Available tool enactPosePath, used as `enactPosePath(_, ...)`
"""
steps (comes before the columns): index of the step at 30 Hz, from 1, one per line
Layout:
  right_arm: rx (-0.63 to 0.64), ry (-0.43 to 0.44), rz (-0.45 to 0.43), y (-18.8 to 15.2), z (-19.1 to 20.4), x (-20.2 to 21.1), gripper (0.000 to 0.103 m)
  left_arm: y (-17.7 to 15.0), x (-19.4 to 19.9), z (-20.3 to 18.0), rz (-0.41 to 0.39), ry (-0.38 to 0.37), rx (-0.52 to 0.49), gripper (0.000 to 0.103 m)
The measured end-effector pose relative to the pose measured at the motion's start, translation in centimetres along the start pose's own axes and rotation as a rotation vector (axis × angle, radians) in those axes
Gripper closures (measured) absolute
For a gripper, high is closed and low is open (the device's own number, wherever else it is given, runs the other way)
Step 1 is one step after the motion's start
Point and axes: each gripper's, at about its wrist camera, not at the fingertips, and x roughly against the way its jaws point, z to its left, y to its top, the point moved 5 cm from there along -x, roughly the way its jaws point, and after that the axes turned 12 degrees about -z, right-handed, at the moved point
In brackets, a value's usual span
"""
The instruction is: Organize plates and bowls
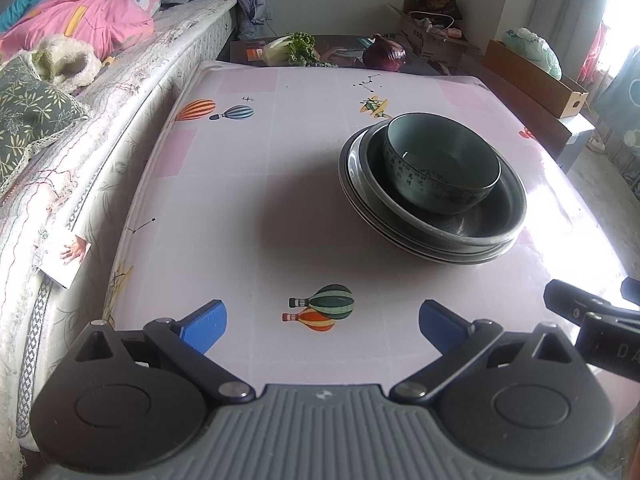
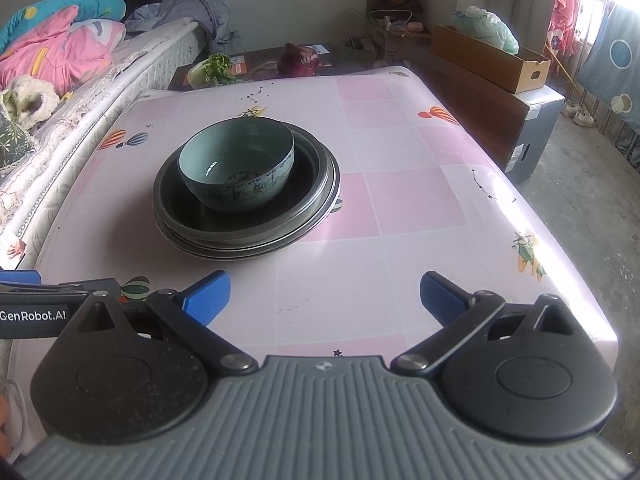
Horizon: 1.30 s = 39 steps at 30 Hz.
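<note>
A teal patterned bowl [image 1: 442, 164] [image 2: 237, 164] sits inside a stack of dark grey plates [image 1: 460, 236] [image 2: 248, 240] on the pink balloon-print table [image 1: 240, 184] [image 2: 400, 200]. In the left wrist view the stack lies ahead and to the right; in the right wrist view, ahead and to the left. My left gripper [image 1: 322, 326] stands open over the near table edge, nothing between its blue pads. The right gripper [image 2: 325, 298] is open too, well short of the stack. Each gripper's body shows at the edge of the other's view.
A bed with pink and blue bedding [image 1: 80, 20] [image 2: 56, 48] runs along the table's left side. Beyond the far edge lie leafy greens [image 1: 294, 48] [image 2: 216, 68] and a red cabbage [image 1: 384, 54] [image 2: 298, 60]. Cardboard boxes [image 2: 492, 56] and a cabinet stand at the right.
</note>
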Motion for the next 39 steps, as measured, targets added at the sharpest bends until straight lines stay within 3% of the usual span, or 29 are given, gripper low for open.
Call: enactPosePath(39, 0.010, 0.003, -0.002, 0.39, 0.37, 0.13, 0.001, 0.34, 0.21, 0.63, -0.008, 0.010, 0.010, 0.000)
